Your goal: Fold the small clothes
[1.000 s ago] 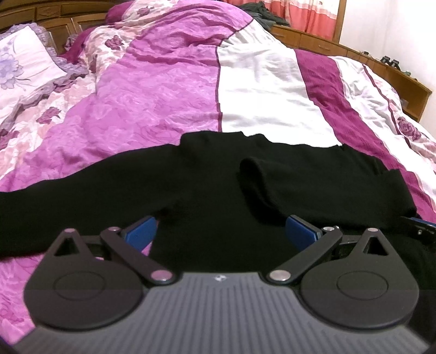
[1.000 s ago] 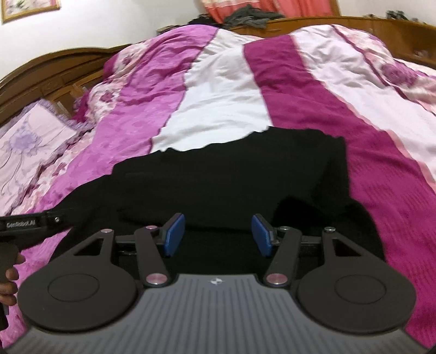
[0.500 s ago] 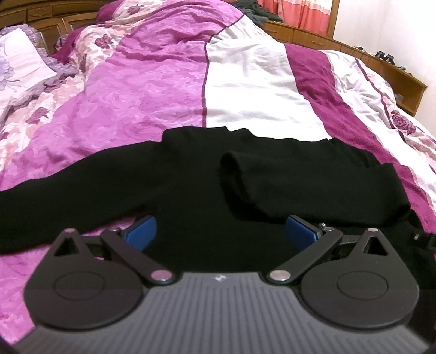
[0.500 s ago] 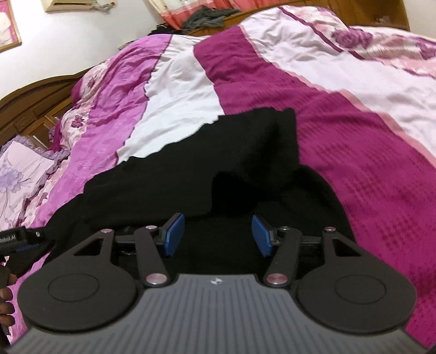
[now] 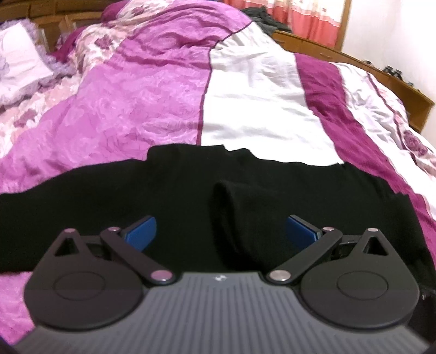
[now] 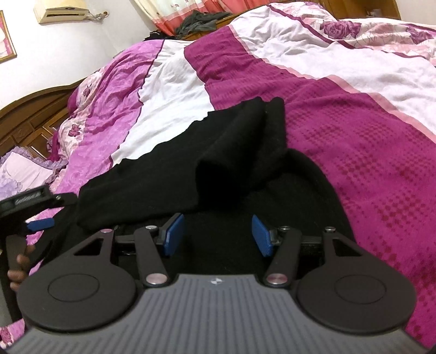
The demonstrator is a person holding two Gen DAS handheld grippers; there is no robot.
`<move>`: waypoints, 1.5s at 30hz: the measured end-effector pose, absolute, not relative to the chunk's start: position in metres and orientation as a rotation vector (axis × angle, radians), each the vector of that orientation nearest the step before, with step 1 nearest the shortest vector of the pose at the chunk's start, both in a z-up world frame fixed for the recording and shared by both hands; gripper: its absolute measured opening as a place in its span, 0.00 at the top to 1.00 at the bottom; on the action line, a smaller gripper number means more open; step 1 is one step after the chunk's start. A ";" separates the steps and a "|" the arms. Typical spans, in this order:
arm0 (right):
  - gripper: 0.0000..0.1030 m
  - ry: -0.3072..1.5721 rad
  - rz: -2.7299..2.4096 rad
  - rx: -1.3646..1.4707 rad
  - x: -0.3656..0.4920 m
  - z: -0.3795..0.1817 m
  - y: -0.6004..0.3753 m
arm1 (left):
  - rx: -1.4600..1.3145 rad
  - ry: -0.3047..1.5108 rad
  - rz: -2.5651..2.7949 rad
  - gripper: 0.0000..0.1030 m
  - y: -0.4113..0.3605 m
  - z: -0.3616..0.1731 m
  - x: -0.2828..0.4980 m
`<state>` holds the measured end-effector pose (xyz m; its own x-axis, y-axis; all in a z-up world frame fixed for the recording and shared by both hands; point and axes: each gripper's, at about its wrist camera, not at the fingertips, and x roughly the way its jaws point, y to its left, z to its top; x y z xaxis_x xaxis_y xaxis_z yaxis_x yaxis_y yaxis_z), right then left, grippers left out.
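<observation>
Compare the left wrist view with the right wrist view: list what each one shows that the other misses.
Only the left wrist view shows the black sweater's unfolded sleeve stretching out left.

Only the right wrist view shows the wall air conditioner, the left gripper and the hand holding it.

Both show the sweater on the pink striped quilt, one sleeve folded across it, with each view's own gripper open.

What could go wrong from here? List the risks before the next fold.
1. The folded-in sleeve lies loose on the black sweater; dragging the body may undo that fold.
2. The other sleeve is not yet folded and stretches out across the rumpled quilt, so it may catch or trail.
3. Both the left hand-held gripper and the right hand-held gripper are open over black layers that are hard to tell apart, so a pinch may take too many.
</observation>
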<state>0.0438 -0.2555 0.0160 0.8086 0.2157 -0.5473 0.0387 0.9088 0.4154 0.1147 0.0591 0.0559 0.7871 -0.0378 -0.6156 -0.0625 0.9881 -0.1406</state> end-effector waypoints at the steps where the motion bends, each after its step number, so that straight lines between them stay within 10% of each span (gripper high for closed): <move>1: 0.39 0.623 0.099 0.427 0.044 0.015 -0.256 | -0.172 0.672 0.020 0.00 0.060 0.053 0.119; 12: 0.40 0.534 0.056 0.726 0.047 0.014 -0.288 | -0.219 0.696 -0.018 0.35 0.052 0.023 0.143; 17: 0.40 0.496 0.020 0.871 0.055 0.006 -0.306 | -0.274 0.684 -0.070 0.86 0.059 0.026 0.149; 24: 0.44 0.420 -0.054 0.969 0.062 0.002 -0.320 | -0.248 0.578 0.011 0.88 0.072 0.049 0.140; 29: 0.79 0.426 -0.129 0.971 0.065 -0.005 -0.326 | -0.262 0.608 0.056 0.88 0.086 0.044 0.142; 34: 0.92 0.368 -0.193 0.914 0.058 0.000 -0.331 | -0.293 0.600 0.092 0.88 0.096 0.043 0.134; 42: 0.86 0.466 -0.110 0.634 0.084 0.033 -0.326 | -0.257 0.623 0.097 0.88 0.095 0.038 0.130; 45: 0.49 0.493 -0.105 0.533 0.109 0.040 -0.323 | -0.288 0.650 0.103 0.88 0.098 0.029 0.132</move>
<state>0.1091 -0.3235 0.0399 0.8783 0.0299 -0.4771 0.2216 0.8588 0.4618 0.1320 0.0982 0.0289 0.7924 0.0048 -0.6099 -0.1839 0.9553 -0.2315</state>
